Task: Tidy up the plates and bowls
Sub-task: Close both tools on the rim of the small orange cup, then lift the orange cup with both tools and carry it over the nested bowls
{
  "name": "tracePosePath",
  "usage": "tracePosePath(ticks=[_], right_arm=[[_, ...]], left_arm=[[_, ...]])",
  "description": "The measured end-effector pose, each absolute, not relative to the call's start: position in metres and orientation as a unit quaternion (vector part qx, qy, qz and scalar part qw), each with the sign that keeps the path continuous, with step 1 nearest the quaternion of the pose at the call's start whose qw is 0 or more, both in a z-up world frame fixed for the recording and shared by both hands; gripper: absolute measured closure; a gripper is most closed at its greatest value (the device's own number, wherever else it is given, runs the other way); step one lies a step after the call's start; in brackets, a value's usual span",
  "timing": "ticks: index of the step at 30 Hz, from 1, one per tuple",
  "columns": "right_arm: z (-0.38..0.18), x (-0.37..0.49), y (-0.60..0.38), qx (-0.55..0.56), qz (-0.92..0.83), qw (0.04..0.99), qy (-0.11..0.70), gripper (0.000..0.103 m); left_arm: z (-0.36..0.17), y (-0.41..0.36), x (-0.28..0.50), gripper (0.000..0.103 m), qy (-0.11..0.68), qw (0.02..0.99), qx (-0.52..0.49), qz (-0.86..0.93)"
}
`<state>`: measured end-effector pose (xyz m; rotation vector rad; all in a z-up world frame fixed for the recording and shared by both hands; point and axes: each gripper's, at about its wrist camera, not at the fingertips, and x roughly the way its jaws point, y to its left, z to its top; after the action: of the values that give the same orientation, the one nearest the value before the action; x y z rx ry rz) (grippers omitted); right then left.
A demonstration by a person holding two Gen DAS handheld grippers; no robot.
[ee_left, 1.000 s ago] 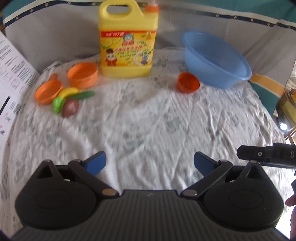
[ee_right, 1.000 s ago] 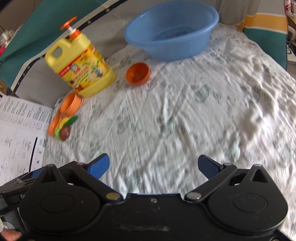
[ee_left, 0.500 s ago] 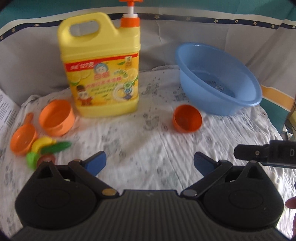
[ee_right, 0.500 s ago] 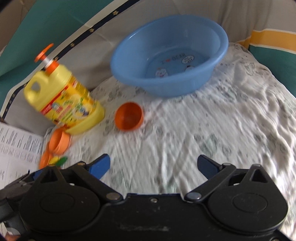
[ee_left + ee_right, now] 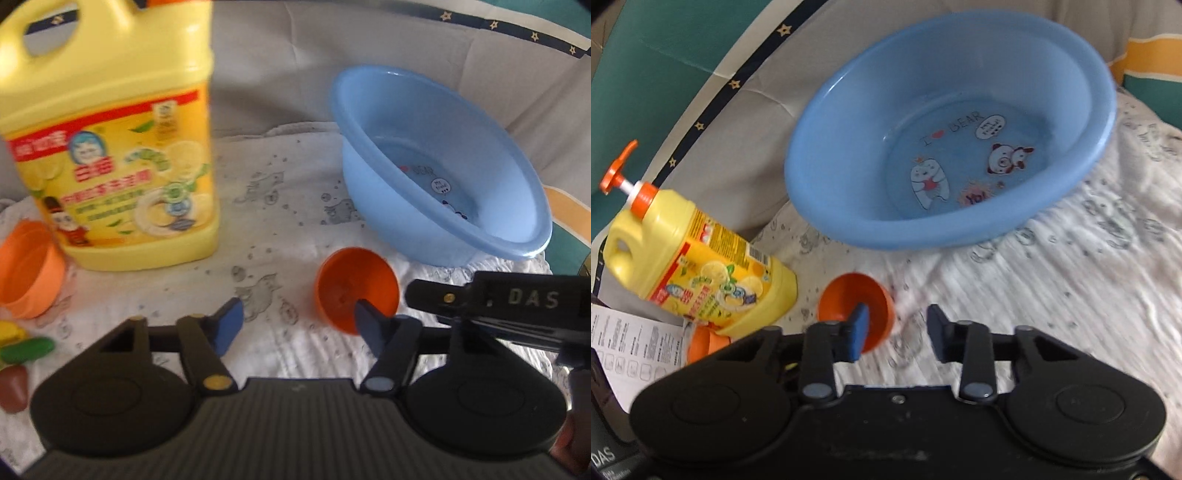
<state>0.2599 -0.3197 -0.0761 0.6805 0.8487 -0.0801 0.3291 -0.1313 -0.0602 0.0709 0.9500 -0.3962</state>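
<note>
**Both tongs narrowing near the small orange bowl**

The left gripper has its jaws closing, the blue pads about half spread with only the printed cloth between them. Its right-hand pad overlaps the near rim of the small orange bowl in its own view, though whether it touches the bowl I cannot tell. The right gripper is closing too — its pads stand much nearer one another, with nothing pinched between them. Its left-hand pad sits in front of that same bowl, which lies tipped on its side with its mouth towards the tongs.

Just behind the bowl rests the large blue basin, with cartoon prints on its floor. To the left stands the yellow detergent jug with its orange pump top. Beside the jug's base lies a second, paler orange bowl, and near it — at the left edge — some toy vegetables. A printed paper sheet shows at the lower left of the right wrist view.
</note>
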Motion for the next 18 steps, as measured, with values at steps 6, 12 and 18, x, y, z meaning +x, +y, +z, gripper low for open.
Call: tracePosePath(ticks=[6, 12, 18], right_arm=[[-0.089, 0.280, -0.316, 0.331, -0.028, 0.852, 0.405, 0.083], [-0.099, 0.289, -0.310, 0.324, -0.024, 0.853, 0.409, 0.090], [-0.101, 0.282, -0.306, 0.325, -0.015, 0.852, 0.411, 0.091]], left_arm=[[-0.073, -0.147, 0.340, 0.060, 0.465, 0.861, 0.037, -0.201], [-0.082, -0.155, 0.342, 0.082, 0.467, 0.858, 0.052, -0.210], [-0.077, -0.150, 0.338, 0.083, 0.473, 0.852, 0.051, -0.218]])
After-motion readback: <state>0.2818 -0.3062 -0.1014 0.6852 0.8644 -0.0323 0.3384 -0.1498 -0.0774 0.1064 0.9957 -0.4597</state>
